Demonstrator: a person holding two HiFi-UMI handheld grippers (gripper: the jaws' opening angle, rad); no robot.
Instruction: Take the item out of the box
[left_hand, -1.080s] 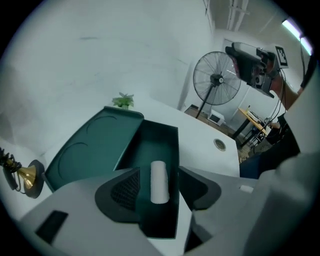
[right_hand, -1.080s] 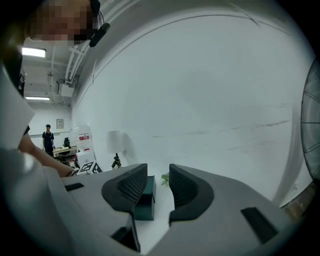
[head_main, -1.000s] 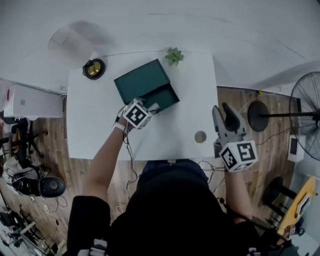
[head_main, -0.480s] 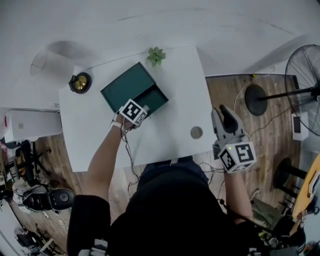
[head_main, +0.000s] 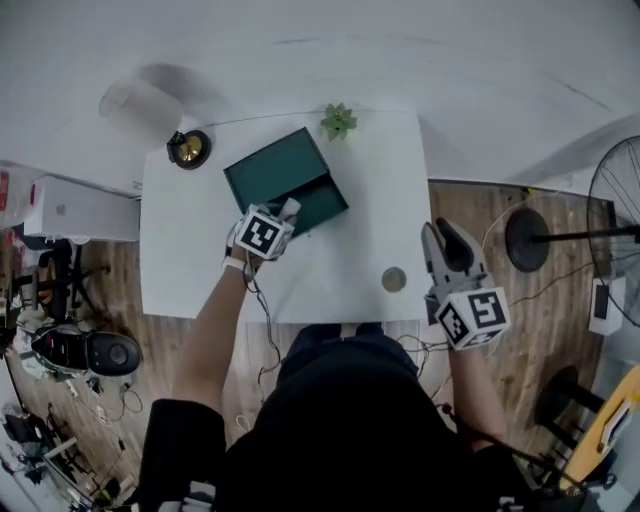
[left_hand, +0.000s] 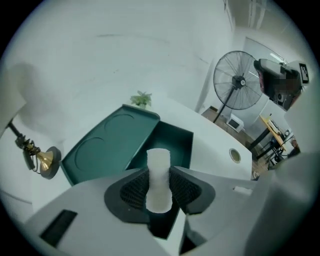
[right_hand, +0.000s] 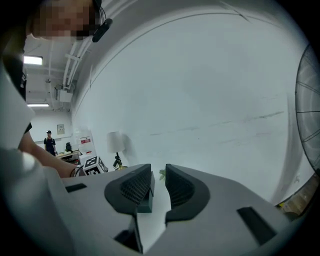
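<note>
Two sets of tongs are mine, and both are closing. Nearest, at the lower middle of the left gripper view, my left tongs (left_hand: 159, 186) have their ribbed pads pressed on a white cylinder (left_hand: 158, 160). They grip its narrowed lower part, and the top stands upright above them. Its surface looks matte and slightly rough, like foam or pressed fibre. I judge it light, grippy and somewhat crushable, so the waist is the place to hold it, with gentle pressure only.

Just behind it the green box (left_hand: 176, 144) lies open and looks empty inside. Its lid (left_hand: 107, 150) is folded back toward the left and has two round recesses. The cylinder sits at the box's near edge, and I cannot tell whether its foot has cleared the rim.

My right tongs (right_hand: 159, 186) show a narrow gap with nothing between them. Farther off, a small plant (left_hand: 141, 99) stands at the far edge of the worktop (left_hand: 215, 145).
</note>
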